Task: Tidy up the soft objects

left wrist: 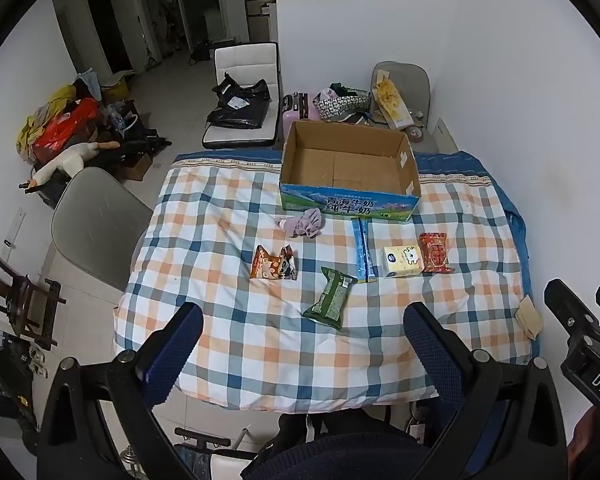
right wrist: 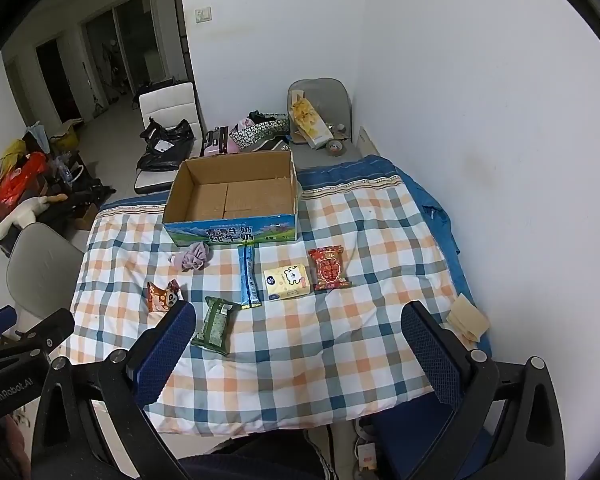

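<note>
An open, empty cardboard box [left wrist: 348,168] [right wrist: 232,200] stands at the far side of the checked table [left wrist: 236,320] [right wrist: 340,344]. In front of it lie a purple cloth scrunchie [left wrist: 303,222] [right wrist: 192,260], an orange snack pack [left wrist: 274,267] [right wrist: 162,295], a green packet [left wrist: 331,298] [right wrist: 216,322], a blue stick packet [left wrist: 363,249] [right wrist: 248,276], a yellow tissue pack [left wrist: 403,261] [right wrist: 287,281] and a red packet [left wrist: 435,253] [right wrist: 329,267]. My left gripper [left wrist: 304,320] and right gripper [right wrist: 300,320] are open, empty, above the near table edge.
A beige folded pad [left wrist: 530,316] [right wrist: 468,320] lies at the table's right edge. A grey chair [left wrist: 96,224] stands left of the table, another grey chair [right wrist: 320,100] with clutter behind the box. The white wall [right wrist: 500,120] runs along the right.
</note>
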{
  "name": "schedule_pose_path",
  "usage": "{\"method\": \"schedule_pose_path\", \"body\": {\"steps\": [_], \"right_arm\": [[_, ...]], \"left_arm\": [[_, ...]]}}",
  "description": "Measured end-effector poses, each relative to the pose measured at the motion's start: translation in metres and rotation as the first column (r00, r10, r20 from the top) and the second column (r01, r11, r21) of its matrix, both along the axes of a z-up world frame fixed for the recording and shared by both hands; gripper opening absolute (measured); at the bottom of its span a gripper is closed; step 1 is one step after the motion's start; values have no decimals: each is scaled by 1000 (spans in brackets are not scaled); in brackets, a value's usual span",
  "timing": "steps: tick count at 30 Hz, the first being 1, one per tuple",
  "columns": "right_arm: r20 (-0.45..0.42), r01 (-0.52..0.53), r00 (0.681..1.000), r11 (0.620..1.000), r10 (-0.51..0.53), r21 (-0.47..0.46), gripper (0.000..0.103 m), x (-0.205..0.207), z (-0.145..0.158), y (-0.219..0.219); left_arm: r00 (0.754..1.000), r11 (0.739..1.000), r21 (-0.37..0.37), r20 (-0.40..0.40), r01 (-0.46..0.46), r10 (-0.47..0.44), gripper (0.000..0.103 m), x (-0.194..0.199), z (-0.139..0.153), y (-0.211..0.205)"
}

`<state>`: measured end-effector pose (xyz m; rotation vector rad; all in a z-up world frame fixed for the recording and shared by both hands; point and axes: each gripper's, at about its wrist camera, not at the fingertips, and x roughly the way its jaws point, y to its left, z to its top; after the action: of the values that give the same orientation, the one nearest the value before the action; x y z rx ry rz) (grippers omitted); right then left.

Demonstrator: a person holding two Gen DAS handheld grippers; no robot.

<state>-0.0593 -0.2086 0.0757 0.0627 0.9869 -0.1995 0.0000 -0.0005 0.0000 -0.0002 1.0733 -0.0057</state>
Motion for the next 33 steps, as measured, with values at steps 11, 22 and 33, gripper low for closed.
{"method": "schedule_pose_path", "body": {"steps": [11,22,33], "right_arm": [[0,-1,1000,1000,1,1,103,0,0,0],[-7,1,1000,1000,-1,2,103,0,-1,0],[-22,10,1000,1000,-10,-6,103,1,-7,3]], "left_arm": [[1000,1000,-3,4,0,0,103,0,0,0],[1000,1000,-5,0,-1,1,103,6,1,-2],[1000,1000,-10,-8,5,-5,103,4,5,-11]]}}
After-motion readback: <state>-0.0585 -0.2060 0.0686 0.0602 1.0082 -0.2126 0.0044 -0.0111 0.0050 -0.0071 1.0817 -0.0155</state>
